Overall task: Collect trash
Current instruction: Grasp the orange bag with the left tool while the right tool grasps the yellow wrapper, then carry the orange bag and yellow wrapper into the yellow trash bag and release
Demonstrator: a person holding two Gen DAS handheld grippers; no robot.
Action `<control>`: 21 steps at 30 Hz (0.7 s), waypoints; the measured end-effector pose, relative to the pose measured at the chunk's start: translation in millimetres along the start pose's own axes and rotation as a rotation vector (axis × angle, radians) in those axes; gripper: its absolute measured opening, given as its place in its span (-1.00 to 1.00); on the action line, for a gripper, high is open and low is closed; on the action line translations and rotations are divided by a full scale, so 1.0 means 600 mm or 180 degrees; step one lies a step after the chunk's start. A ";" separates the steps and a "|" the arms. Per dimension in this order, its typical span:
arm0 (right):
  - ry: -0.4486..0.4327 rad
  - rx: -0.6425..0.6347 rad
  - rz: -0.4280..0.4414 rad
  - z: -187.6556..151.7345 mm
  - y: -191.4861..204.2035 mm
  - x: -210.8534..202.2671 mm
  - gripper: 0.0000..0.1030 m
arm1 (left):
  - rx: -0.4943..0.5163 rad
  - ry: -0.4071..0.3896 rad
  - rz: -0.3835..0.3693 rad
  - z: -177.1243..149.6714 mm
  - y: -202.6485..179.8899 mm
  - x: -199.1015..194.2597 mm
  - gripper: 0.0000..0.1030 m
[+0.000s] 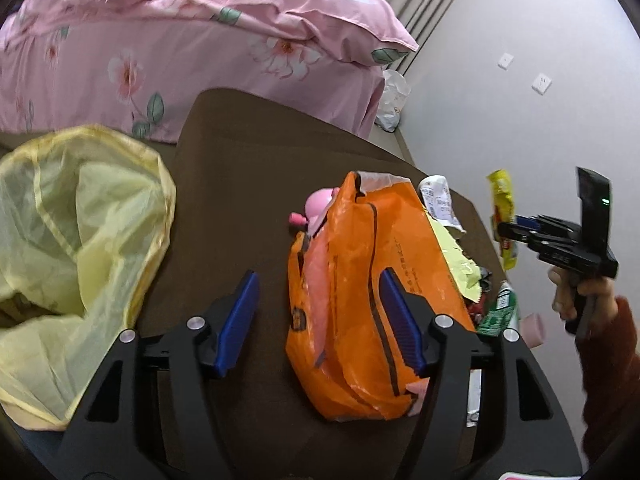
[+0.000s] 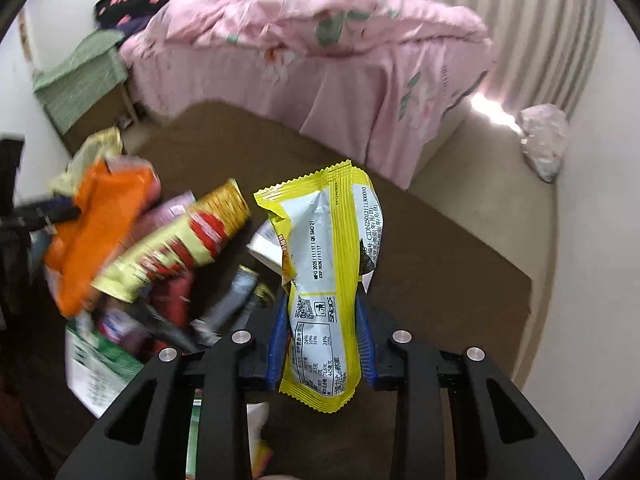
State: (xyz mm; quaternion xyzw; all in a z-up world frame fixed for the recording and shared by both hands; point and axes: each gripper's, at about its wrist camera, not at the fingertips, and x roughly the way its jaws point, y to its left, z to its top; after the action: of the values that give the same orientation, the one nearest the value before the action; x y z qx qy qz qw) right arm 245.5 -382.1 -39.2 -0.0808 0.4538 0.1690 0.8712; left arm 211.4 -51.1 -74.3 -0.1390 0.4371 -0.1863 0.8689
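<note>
We've got the crinkled yellow foil snack wrapper [image 2: 324, 280] pinched upright between our right tongs [image 2: 323, 340], lifted clear of the brown surface [image 1: 240, 184], so now we want a steady grip and a smooth carry across to the pale yellow translucent trash bag [image 1: 72, 232] slumped open at the far left. Our left tongs [image 1: 320, 320] stand wide and empty over the puffy orange plastic snack bag [image 1: 360, 280], which rests beside the litter pile.
</note>
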 end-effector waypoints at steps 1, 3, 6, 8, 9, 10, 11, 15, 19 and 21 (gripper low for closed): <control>-0.0086 0.0055 -0.0038 0.000 0.010 -0.021 -0.43 | -0.0053 0.0035 0.0012 -0.003 0.003 0.002 0.17; -0.0251 0.0144 -0.0093 -0.005 0.027 -0.053 -0.43 | -0.0101 0.0102 0.0002 -0.009 0.008 0.005 0.30; -0.0511 0.0314 -0.0172 -0.028 0.057 -0.096 -0.43 | -0.0226 0.0223 -0.0127 -0.022 0.012 0.010 0.38; -0.0618 0.0349 -0.0308 -0.047 0.082 -0.112 -0.43 | -0.0219 0.0234 -0.0130 -0.033 0.006 0.003 0.38; -0.0650 0.0352 -0.0347 -0.052 0.092 -0.114 -0.43 | -0.0251 0.0239 -0.0115 -0.038 0.004 0.001 0.38; -0.0689 0.0387 -0.0354 -0.064 0.106 -0.122 -0.43 | -0.0314 0.0258 -0.0116 -0.041 0.003 -0.001 0.33; -0.0710 0.0436 -0.0338 -0.071 0.113 -0.125 -0.43 | -0.0380 0.0262 -0.0145 -0.043 0.004 -0.002 0.27; -0.0804 0.0636 -0.0340 -0.100 0.143 -0.141 -0.43 | -0.0570 0.0288 -0.0251 -0.050 0.008 -0.001 -0.44; -0.0890 0.0660 -0.0446 -0.124 0.184 -0.160 -0.43 | -0.0345 0.0102 -0.0203 -0.052 -0.007 -0.039 -0.70; -0.0951 0.0650 -0.0450 -0.130 0.202 -0.173 -0.43 | -0.0211 -0.0027 -0.0169 -0.051 -0.013 -0.069 -0.75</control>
State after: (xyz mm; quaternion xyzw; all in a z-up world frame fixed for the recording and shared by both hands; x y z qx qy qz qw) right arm 86.4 -315.6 2.2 0.0023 0.3274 0.0706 0.9423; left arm 162.3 -42.1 -59.9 -0.1801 0.4355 -0.1941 0.8604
